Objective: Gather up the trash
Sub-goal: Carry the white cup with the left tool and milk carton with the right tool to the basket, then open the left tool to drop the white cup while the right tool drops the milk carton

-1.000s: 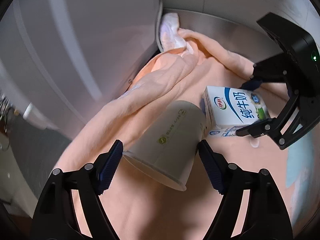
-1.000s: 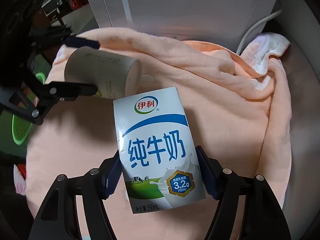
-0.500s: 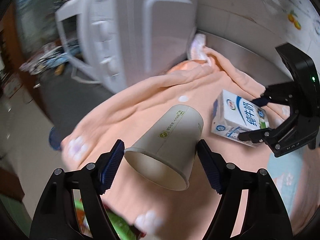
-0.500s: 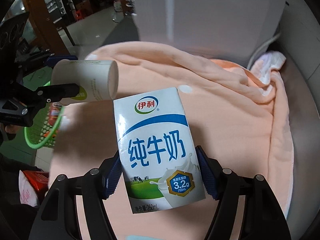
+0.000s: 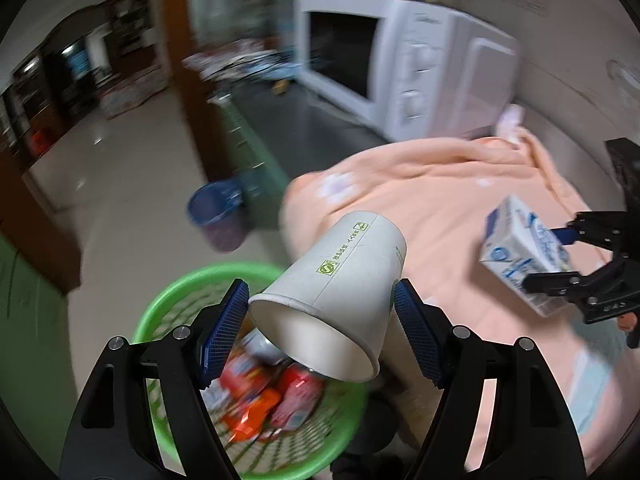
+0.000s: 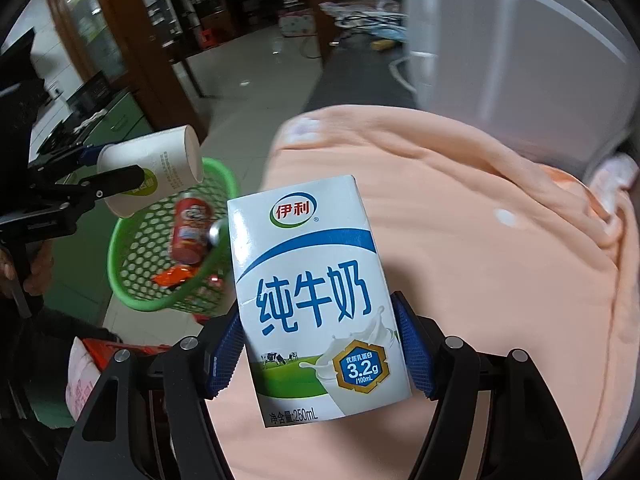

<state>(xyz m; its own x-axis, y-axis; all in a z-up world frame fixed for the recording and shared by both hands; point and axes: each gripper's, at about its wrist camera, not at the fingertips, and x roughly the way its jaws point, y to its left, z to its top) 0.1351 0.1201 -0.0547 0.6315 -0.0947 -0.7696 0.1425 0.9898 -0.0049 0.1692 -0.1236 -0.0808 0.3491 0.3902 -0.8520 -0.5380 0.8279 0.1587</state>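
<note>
My left gripper (image 5: 320, 332) is shut on a white paper cup (image 5: 332, 296), held on its side with the mouth toward the camera, above a green basket (image 5: 172, 296). The basket holds a red can (image 6: 190, 230) and orange wrappers (image 5: 256, 408). My right gripper (image 6: 320, 348) is shut on a white and blue milk carton (image 6: 316, 292), held upright above a peach towel (image 6: 500, 300). The carton also shows in the left wrist view (image 5: 524, 252), and the cup (image 6: 156, 168) in the right wrist view, above the basket (image 6: 132, 280).
A white microwave (image 5: 400, 68) stands behind the towel (image 5: 440, 208) on the counter. A blue bin (image 5: 220, 216) stands on the floor. A brown wooden post (image 5: 184, 60) rises beyond the counter edge.
Both grippers have lifted and swung left off the towel with cup and carton. The green basket has come into view under the cup.
</note>
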